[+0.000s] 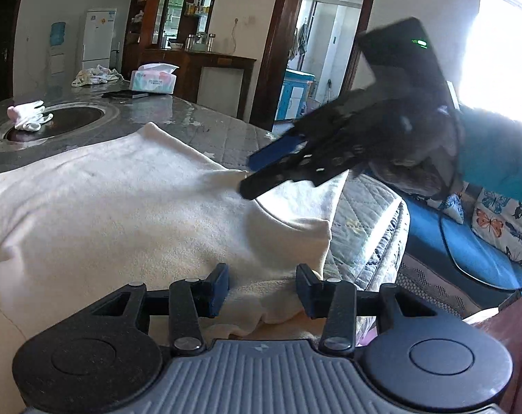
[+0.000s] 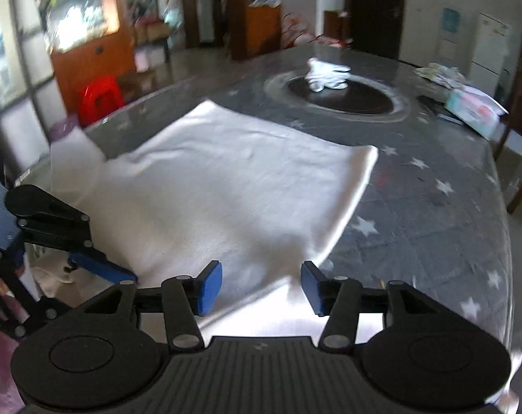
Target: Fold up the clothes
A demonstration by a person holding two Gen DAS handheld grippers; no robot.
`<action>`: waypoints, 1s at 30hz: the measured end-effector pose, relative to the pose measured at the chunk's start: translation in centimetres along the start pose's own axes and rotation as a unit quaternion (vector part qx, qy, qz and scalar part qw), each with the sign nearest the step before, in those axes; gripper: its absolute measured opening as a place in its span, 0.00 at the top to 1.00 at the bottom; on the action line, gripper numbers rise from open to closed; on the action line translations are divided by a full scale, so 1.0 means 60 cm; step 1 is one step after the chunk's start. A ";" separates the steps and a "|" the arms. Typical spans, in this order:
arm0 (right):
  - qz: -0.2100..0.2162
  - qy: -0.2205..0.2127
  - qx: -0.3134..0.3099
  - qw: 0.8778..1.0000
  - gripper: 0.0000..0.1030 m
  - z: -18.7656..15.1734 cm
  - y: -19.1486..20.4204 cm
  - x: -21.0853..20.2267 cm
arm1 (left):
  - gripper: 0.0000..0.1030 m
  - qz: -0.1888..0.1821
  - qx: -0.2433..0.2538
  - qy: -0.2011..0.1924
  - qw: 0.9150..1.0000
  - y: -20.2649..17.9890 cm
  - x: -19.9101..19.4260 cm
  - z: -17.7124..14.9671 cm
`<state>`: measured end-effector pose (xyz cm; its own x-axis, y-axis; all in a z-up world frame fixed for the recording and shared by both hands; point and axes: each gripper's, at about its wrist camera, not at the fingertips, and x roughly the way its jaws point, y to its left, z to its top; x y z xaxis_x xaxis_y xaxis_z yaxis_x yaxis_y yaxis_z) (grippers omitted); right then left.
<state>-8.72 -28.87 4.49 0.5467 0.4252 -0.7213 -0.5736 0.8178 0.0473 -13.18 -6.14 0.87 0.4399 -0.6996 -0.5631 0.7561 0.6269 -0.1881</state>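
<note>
From my seat at the controls I see a cream garment [image 1: 123, 207] spread flat across the near part of the bench [image 1: 192, 117], lying on a grey quilted cover with white stars [image 2: 433, 207]; its near edge bunches up just ahead of the left gripper [image 1: 262, 291], whose blue-padded fingers [image 1: 219, 289] stand spread apart with cloth between them but not pinched. The right gripper [image 1: 250, 176] reaches in from the right in the left wrist view, its tips low over the garment's far right part; from that angle I cannot tell whether cloth is caught. In its own camera the right gripper [image 2: 262, 288] shows its fingers [image 2: 211, 288] spread wide, the garment [image 2: 226, 179] lying under and between them; the picture is blurred.

Further back a dark round inset [image 2: 340, 95] sits in the bench, with a pair of white gloves [image 2: 324, 76] resting on it; a tissue box [image 1: 153, 81] stands beyond, near a heap of crumpled cloth [image 1: 95, 74]; a red stool [image 2: 100, 98] stands on the floor past the bench edge.
</note>
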 end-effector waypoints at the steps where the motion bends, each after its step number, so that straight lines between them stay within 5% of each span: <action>1: -0.003 -0.002 0.008 1.000 0.49 -0.010 -0.003 -0.005 | 0.53 0.000 0.002 0.002 1.000 -0.001 0.000 0.001; 14: -0.111 -0.035 0.160 0.980 0.46 -0.118 -0.111 -0.076 | 0.47 0.013 0.014 0.021 1.000 0.000 -0.002 0.025; 24: -0.209 -0.061 0.288 0.933 0.47 -0.186 -0.208 -0.116 | 0.44 0.021 0.014 0.010 1.000 -0.013 0.004 0.056; 30: -0.168 -0.090 0.376 0.907 0.49 -0.226 -0.256 -0.120 | 0.44 0.016 0.019 0.013 1.000 -0.028 0.023 0.068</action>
<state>-12.12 -49.75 -0.41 0.7429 0.1035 -0.6614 0.1850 0.9178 0.3514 -11.86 -9.60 3.69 0.4518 -0.6703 -0.5887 0.7604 0.6344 -0.1388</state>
